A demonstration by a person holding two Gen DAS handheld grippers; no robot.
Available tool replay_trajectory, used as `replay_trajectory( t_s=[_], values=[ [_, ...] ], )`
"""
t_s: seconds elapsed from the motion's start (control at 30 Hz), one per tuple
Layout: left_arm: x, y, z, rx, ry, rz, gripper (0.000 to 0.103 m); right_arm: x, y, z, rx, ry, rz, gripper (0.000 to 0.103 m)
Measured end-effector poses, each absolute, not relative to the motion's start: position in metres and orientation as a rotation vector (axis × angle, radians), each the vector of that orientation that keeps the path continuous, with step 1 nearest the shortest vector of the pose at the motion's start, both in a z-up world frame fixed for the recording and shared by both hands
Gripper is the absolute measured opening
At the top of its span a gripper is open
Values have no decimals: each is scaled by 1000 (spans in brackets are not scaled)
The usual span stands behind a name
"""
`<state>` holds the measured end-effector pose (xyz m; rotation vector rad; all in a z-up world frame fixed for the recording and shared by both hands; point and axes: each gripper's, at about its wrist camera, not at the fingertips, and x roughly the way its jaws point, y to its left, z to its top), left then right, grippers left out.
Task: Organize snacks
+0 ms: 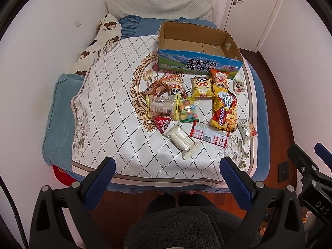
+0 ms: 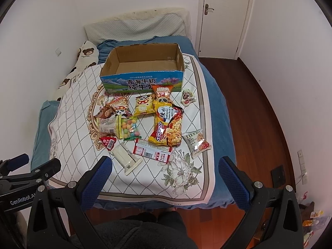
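Observation:
Several snack packets lie scattered on a white quilted cloth (image 1: 108,95) on the bed. They include a yellow noodle pack (image 1: 224,112) (image 2: 168,126), a bag of coloured candy balls (image 1: 186,109) (image 2: 129,129), a white wafer pack (image 1: 182,141) (image 2: 126,158) and a red-and-white flat pack (image 1: 209,134) (image 2: 152,152). An empty open cardboard milk box (image 1: 199,60) (image 2: 143,81) stands behind them. My left gripper (image 1: 168,170) is open and empty above the bed's near edge. My right gripper (image 2: 165,169) is open and empty, also short of the snacks.
A bear-print pillow (image 1: 99,41) lies along the left wall. A white pillow (image 1: 159,6) is at the head of the bed. A white door (image 2: 224,16) and wooden floor (image 2: 255,108) are on the right. The person's legs (image 1: 182,224) are below.

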<state>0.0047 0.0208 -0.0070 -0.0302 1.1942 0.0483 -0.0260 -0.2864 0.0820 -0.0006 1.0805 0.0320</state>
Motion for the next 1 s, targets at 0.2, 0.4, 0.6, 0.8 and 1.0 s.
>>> replay_trajectory(
  t_s=[0.2, 0.4, 0.6, 0.8, 1.0],
  values=[
    [4, 22, -6, -31, 1192, 49, 103, -26, -286, 82, -1, 1080, 31, 103],
    [5, 26, -3, -35, 1187, 51, 103, -25, -285, 82, -1, 1079, 31, 103],
    [7, 25, -3, -34, 1185, 50, 103, -24, -284, 83, -2, 1080, 31, 103],
    [7, 25, -2, -35, 1185, 50, 103, -25, -285, 83, 0, 1080, 30, 103],
    [8, 26, -3, -36, 1188, 51, 103, -24, -284, 82, 3, 1081, 31, 103]
  ],
)
